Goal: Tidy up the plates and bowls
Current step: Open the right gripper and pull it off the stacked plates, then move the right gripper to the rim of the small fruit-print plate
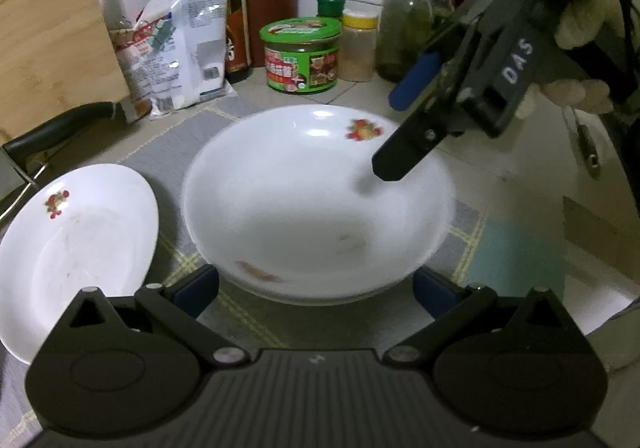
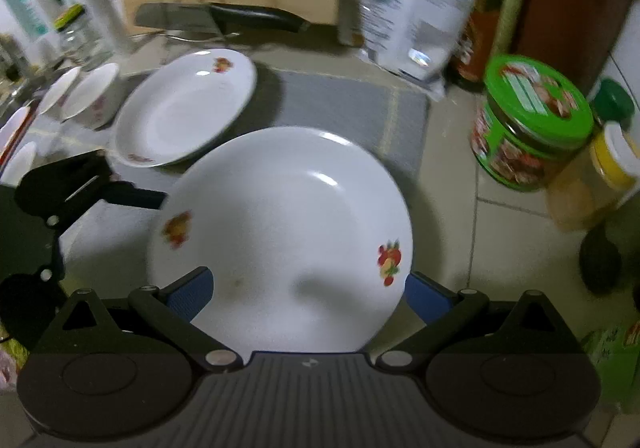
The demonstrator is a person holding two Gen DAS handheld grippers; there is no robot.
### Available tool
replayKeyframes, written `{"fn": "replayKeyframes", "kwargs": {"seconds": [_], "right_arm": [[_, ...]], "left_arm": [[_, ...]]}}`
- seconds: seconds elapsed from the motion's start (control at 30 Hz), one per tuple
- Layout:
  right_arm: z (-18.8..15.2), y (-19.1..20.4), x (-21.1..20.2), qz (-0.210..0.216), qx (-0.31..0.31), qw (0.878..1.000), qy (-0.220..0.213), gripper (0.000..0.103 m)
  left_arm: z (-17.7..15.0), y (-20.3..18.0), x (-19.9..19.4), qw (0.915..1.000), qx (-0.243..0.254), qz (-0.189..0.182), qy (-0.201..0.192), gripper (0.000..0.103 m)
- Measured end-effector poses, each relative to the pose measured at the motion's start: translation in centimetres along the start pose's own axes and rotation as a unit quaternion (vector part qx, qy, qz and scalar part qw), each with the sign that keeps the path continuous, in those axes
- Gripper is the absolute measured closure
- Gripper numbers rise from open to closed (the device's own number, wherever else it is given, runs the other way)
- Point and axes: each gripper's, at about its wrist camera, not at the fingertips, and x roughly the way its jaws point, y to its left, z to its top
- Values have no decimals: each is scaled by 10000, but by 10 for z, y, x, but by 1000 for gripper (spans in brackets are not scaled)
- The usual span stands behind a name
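A white plate with fruit prints (image 1: 316, 204) lies on a second white plate on the grey mat (image 1: 168, 148); it also shows in the right wrist view (image 2: 280, 224). Another white plate (image 1: 72, 248) lies to its left, and shows in the right wrist view too (image 2: 184, 108). My left gripper (image 1: 316, 288) is open at the stack's near edge. My right gripper (image 2: 308, 292) is open over the stack's right side; in the left wrist view it hangs above the far right rim (image 1: 404, 128). Small white bowls (image 2: 92, 96) stand at the far left.
A green-lidded jar (image 1: 300, 52), sauce bottles (image 1: 228, 8), a spice jar (image 1: 358, 44) and food packets (image 1: 176, 44) stand behind the plates. A wooden board (image 1: 52, 20) leans at the back left, with a black-handled knife (image 1: 60, 128) in front of it.
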Motion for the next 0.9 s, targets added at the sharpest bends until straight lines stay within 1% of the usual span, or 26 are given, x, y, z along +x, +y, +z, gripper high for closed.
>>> {"fn": "replayKeyframes", "kwargs": {"seconds": [0.1, 0.23, 0.37, 0.43, 0.57, 0.7, 0.83, 0.9], "right_arm": [[0, 8, -6, -98, -170, 9997, -118, 0], [0, 16, -11, -27, -250, 9993, -261, 0], [1, 22, -10, 51, -365, 9985, -406, 0], [4, 26, -9, 115, -436, 9977, -499, 0], [9, 37, -8, 213, -683, 9948, -728, 0], [14, 50, -5, 393, -930, 9908, -900, 0], [19, 60, 0, 617, -829, 9892, -1036, 0], [19, 65, 4, 658, -760, 9886, -1119, 0]], "left_arm": [[-1, -1, -6, 9999, -106, 38, -91, 1], [-3, -4, -18, 9991, -274, 164, -272, 1], [-8, -4, -31, 9963, -607, 447, -411, 1], [-12, -1, -37, 9929, -878, 646, -468, 1], [-23, 6, -48, 9807, -1506, 1103, -575, 1], [-35, 13, -58, 9642, -2012, 1632, -564, 1], [-47, 21, -64, 9492, -2348, 2018, -555, 1], [-52, 26, -64, 9443, -2452, 2133, -515, 1]]}}
